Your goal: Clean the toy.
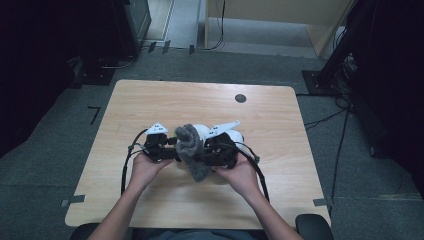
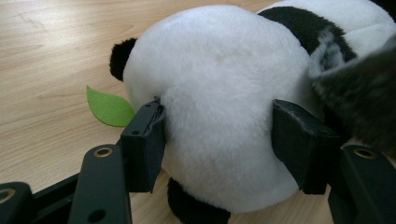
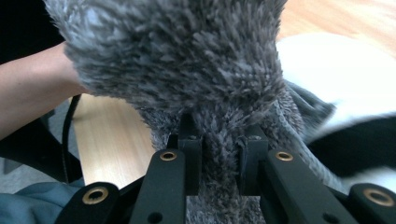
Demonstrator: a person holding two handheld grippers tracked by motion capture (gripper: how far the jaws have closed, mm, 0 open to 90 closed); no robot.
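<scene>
While my left gripper (image 2: pixel 219 140) squeezes the toy panda (image 2: pixel 224 93) on the desk (image 1: pixel 150 100), my right gripper (image 3: pixel 219 154) pinches a grey furry cloth (image 3: pixel 187 60) draped against it.

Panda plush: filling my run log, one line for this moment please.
left gripper: shut on panda plush | right gripper: shut on grey fuzzy cloth | table

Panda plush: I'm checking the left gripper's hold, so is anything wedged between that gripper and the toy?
Nothing visible. The left gripper has both pads pressed straight into the panda plush; the grey fuzzy cloth lies off to one side, clamped by the right gripper.
</scene>
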